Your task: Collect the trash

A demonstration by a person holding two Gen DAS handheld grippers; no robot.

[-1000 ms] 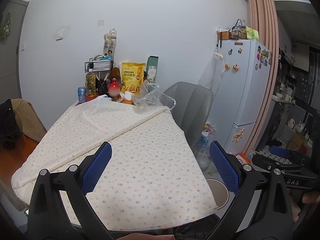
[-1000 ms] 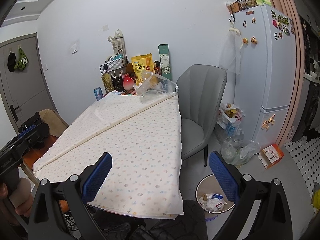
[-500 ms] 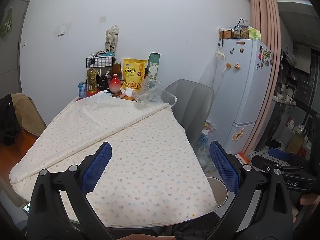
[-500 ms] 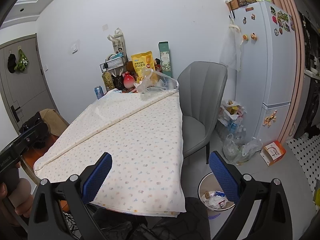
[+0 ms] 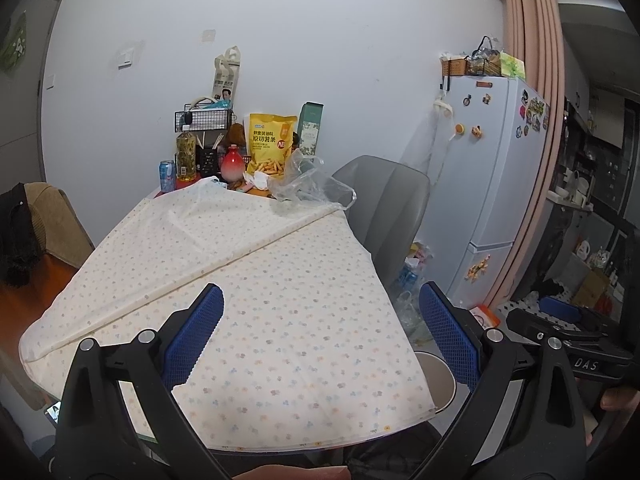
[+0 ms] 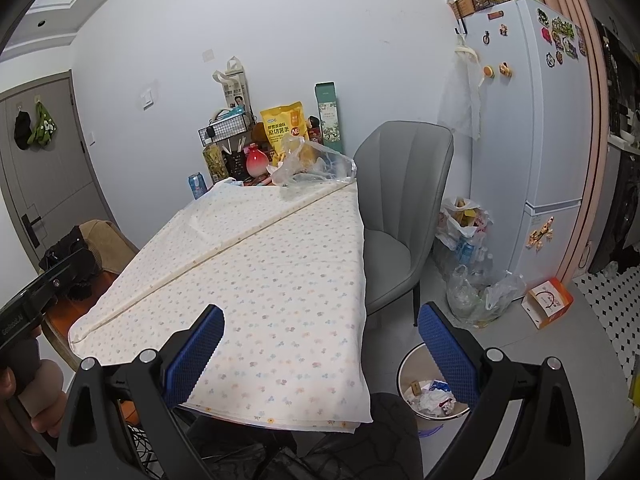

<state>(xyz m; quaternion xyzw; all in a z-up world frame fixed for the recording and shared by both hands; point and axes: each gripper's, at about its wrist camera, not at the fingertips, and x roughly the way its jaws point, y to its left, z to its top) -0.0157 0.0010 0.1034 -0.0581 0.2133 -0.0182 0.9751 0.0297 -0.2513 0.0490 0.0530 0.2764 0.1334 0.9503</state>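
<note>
Right wrist view is showing both tools, left tool (image 5: pixel 320 336) and right tool (image 6: pixel 320 344), hanging spread wide and empty over the table (image 6: pixel 280 280) near edge, crumpled plastic bag (image 6: pixel 316 168) sitting at its far end, trash bin (image 6: pixel 432 392) standing on open floor beside.

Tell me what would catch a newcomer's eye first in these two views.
Probably the floral tablecloth covering the long table, with nothing lying on most of it. Next, the clutter at its far end by the wall: a yellow snack bag and a crumpled clear plastic bag. Then the waste bin on the floor at the table's near right corner, already holding trash, with both claws open and holding nothing.
</note>
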